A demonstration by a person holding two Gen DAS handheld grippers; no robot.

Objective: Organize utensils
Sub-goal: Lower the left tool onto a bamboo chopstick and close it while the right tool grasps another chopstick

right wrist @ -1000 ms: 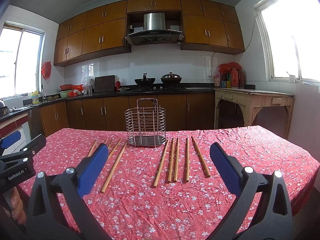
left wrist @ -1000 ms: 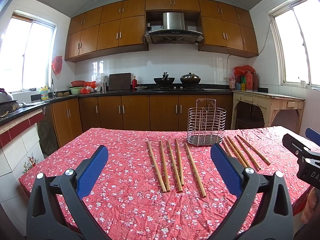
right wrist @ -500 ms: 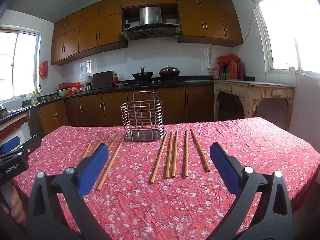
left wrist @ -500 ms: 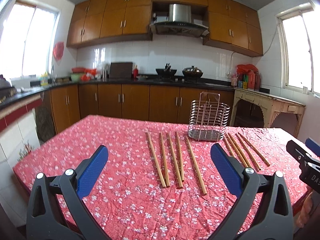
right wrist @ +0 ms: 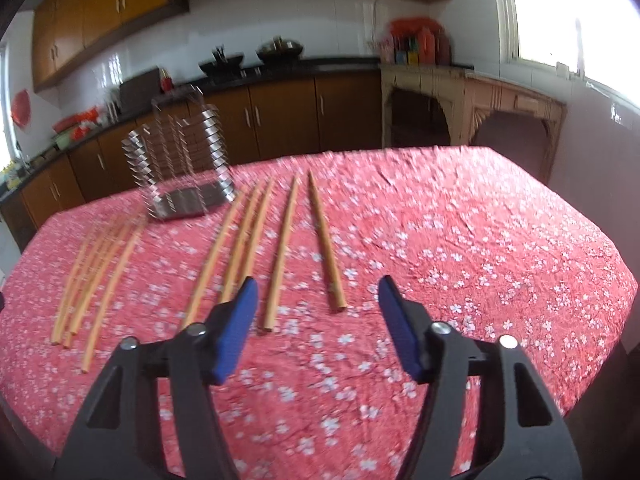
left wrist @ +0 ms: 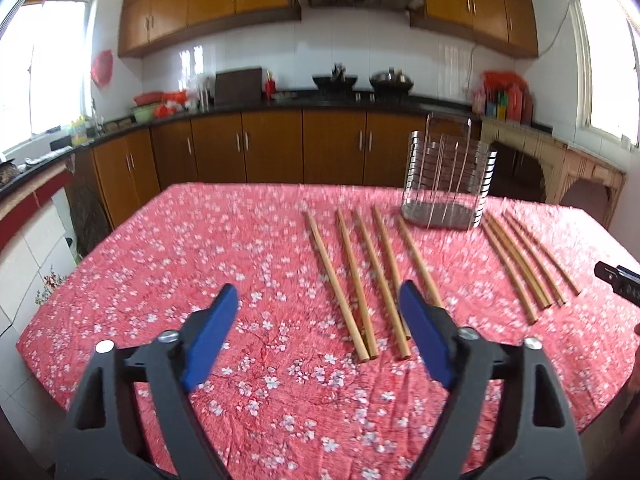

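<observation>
Several wooden chopsticks lie side by side on the red flowered tablecloth, and a second bunch of chopsticks lies to their right. A wire utensil holder stands upright behind them. My left gripper hovers over the near ends of the left bunch, its jaws closing on nothing. My right gripper hovers by the near ends of the right-hand chopsticks, its jaws also closing and gripping nothing. The holder and the other chopsticks lie to its left. The right gripper's tip shows at the left wrist view's edge.
Kitchen cabinets and a dark counter with pots run behind the table. A pale side table stands at the back right. The tablecloth drops off at the near and side table edges.
Both grippers have moved forward and down toward the chopsticks, which now look larger. The jaws of both have narrowed from wide open. The right wrist view has tilted.
</observation>
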